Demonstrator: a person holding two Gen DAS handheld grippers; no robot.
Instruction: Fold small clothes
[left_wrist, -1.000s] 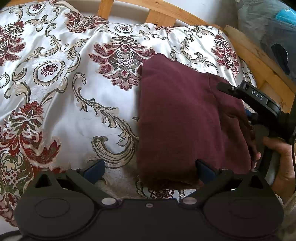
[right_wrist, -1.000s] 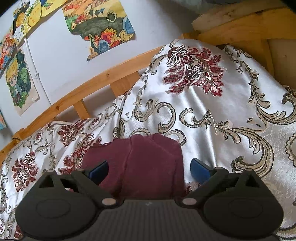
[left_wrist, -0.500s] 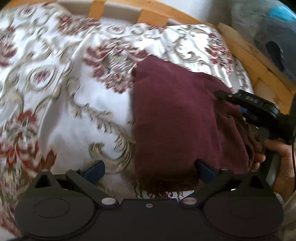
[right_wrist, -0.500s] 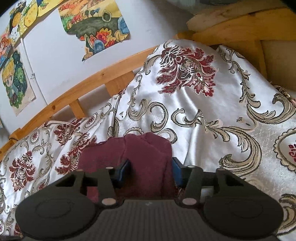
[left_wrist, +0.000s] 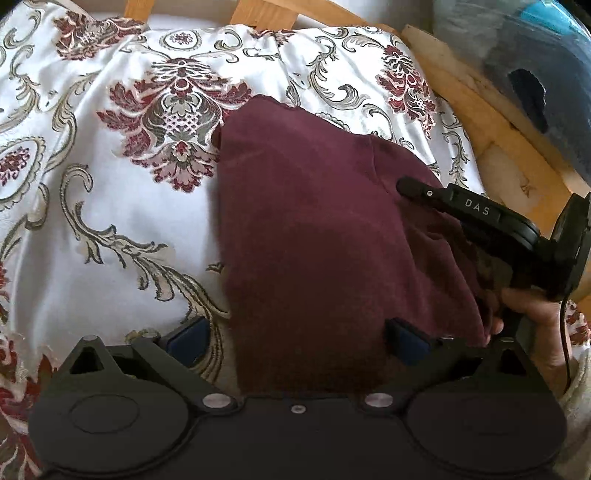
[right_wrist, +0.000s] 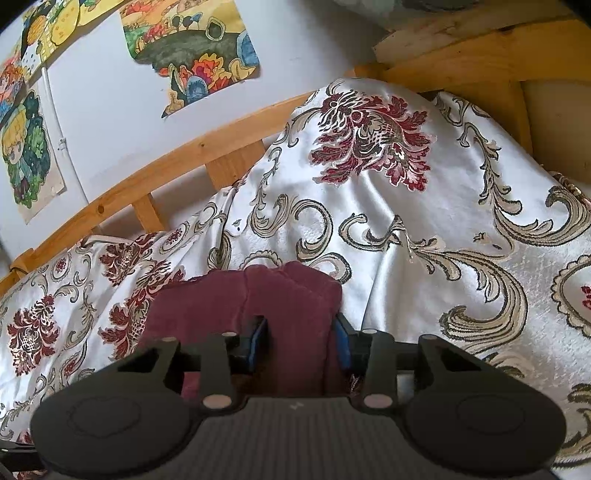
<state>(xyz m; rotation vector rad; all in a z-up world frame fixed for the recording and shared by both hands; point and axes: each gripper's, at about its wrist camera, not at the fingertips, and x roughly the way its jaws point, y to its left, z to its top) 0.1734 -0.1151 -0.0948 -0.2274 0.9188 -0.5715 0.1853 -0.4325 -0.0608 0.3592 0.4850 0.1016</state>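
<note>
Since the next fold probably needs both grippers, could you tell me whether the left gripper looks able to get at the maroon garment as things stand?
Probably yes. The left gripper is open, and the near edge of the maroon garment lies between its fingers with nothing in the way. The right gripper pinches the cloth's other side, clear of that edge.

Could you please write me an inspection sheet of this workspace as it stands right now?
Surface: bed covered by a white satin bedspread with maroon and gold floral pattern, rumpled.
Job's things: one maroon garment, folded into a rough rectangle, lying flat on the bedspread.
Clutter: nothing seen on the bedspread.
Grippers: left gripper open, its fingers straddling the garment's near edge; right gripper shut on a bunched edge of the garment.
Cables: thin black cable by the person's hand.
Surroundings: wooden bed frame, white wall with children's drawings, blue-grey bundle beyond the frame.
</note>
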